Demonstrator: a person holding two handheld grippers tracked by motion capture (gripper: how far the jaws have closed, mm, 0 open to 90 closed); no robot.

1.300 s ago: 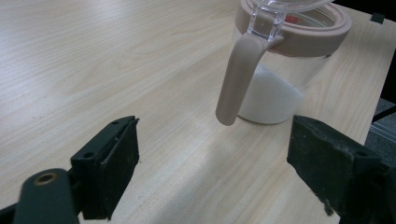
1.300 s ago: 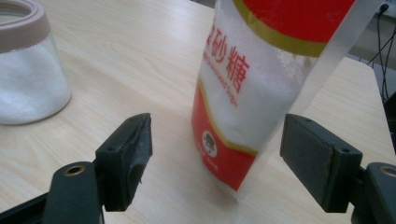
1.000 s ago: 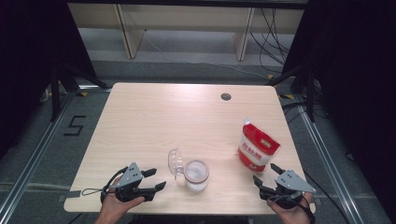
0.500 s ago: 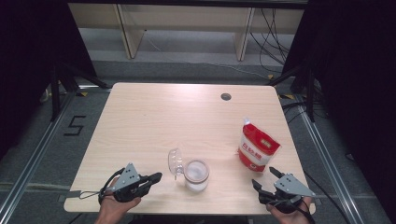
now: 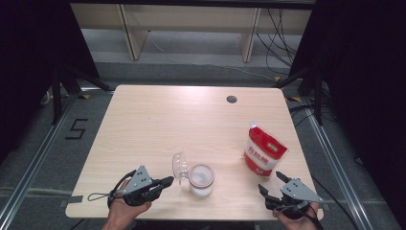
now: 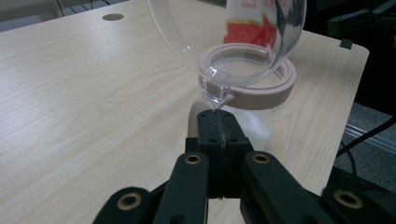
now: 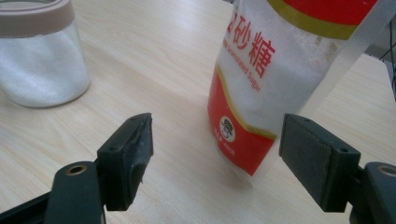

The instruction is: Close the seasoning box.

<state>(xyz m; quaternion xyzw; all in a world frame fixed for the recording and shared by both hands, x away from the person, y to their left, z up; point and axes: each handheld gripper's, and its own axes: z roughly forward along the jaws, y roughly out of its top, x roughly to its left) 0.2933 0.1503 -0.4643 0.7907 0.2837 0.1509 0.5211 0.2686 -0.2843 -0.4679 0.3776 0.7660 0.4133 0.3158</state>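
A glass jar (image 5: 201, 180) of white grains stands near the table's front edge, its beige rim (image 6: 261, 91) bare. Its clear lid (image 5: 179, 167) is tipped up on the jar's left side. My left gripper (image 5: 168, 181) is shut, with nothing seen between its jaws. In the left gripper view its tips (image 6: 219, 116) sit just under the lid's clear tab (image 6: 215, 85), beside a beige strap. A red and white sugar bag (image 5: 264, 152) stands upright to the right. My right gripper (image 5: 271, 183) is open just in front of it, and the bag (image 7: 261, 79) rises ahead between its jaws (image 7: 219, 144).
The light wooden table (image 5: 158, 124) has a small round hole (image 5: 231, 99) near its far edge. Black cables and a shelf frame lie on the floor beyond. The right gripper view has the jar (image 7: 39, 56) off to the left.
My left gripper's jaws have gone from open to shut, and it has shifted slightly right toward the jar's lid. The right gripper has barely moved and stays open.
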